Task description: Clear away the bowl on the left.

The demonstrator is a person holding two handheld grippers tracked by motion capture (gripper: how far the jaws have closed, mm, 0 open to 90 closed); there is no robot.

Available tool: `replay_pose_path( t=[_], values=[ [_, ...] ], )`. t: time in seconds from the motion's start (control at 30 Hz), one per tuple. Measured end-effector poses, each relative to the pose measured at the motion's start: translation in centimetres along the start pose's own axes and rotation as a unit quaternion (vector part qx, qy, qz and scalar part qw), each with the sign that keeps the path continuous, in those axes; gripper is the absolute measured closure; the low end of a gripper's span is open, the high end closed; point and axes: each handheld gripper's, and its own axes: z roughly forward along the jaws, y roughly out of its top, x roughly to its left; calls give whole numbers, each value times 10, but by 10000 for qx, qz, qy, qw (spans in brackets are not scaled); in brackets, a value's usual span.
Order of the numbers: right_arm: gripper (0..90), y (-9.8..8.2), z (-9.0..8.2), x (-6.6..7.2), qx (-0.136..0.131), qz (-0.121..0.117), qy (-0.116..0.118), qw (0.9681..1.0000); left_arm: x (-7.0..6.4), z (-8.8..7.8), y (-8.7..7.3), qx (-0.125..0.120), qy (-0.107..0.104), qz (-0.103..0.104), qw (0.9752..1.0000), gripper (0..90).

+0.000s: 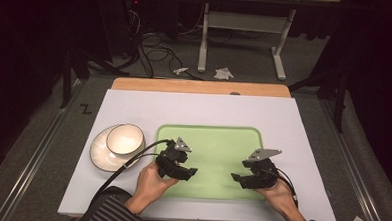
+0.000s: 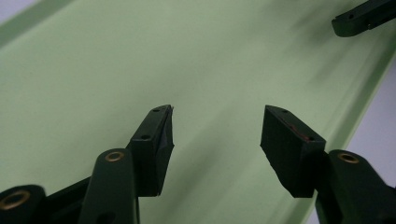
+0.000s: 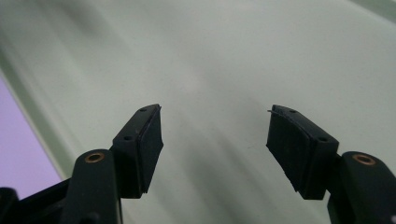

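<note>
Left gripper [image 1: 191, 171] over the green tray [image 1: 217, 141], jaws spread, nothing between them. Right gripper [image 1: 236, 178] facing it across the tray's near half, jaws likewise apart and empty. Cream bowl [image 1: 125, 138] on a plate [image 1: 98, 150], left of the tray, perhaps slightly off-centre.

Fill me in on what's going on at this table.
A person sits at a white table with a gripper in each hand. The left gripper and the right gripper both hover over an empty green tray, jaws open and tips turned toward each other, holding nothing. To the left of the tray, a bowl sits on a plate, untouched.
</note>
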Motion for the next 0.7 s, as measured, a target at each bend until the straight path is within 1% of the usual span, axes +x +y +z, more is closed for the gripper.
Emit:
replay_pose_path(
  t=[0.03, 0.07, 0.17, 0.2, 0.23, 0.33, 0.4, 0.47, 0.5, 0.53, 0.57, 0.6, 0.7],
  values=[
    [365, 0, 1, 1, -40, -4, 8, 10000, 0, 0, 0, -19, -24, -1, 10000, 431],
    [363, 0, 1, 1, -21, -27, 6, 10000, 0, -1, 1, -59, -43, -20, 10000, 428],
    [357, 0, 1, 0, -48, 9, -15, 10000, 0, -2, 1, -57, -26, 26, 10000, 421],
    [362, 0, 0, 0, -133, 82, -78, 9998, 0, -2, 0, -68, 19, 77, 9999, 419],
    [364, 0, -1, 0, -134, 89, -133, 9998, 0, -2, 0, -63, 37, 93, 9999, 418],
    [361, 0, -2, 0, -173, 132, -157, 9996, 1, -2, 0, -93, 75, 111, 9999, 413],
    [357, 0, -2, -1, -133, 141, -175, 9997, 3, -2, 1, -100, 125, 165, 9997, 411],
    [354, 0, -1, -1, -144, 171, -153, 9996, 4, -1, 2, -108, 167, 144, 9997, 406],
    [354, 0, -1, -1, -144, 171, -153, 9996, 4, -1, 2, -108, 167, 144, 9997, 401],
    [344, 0, 1, -2, -46, 173, -105, 9998, 4, 0, 1, -52, 165, 147, 9997, 397],
    [344, 0, 1, -2, -46, 173, -105, 9998, 4, 0, 1, -52, 165, 147, 9997, 396],
    [337, 0, 3, -2, 40, 188, -105, 9998, 4, -1, 1, -89, 160, 136, 9997, 395],
    [338, 0, 3, -2, 41, 205, -114, 9997, 4, -3, 3, -125, 168, 153, 9997, 390]
  ],
)
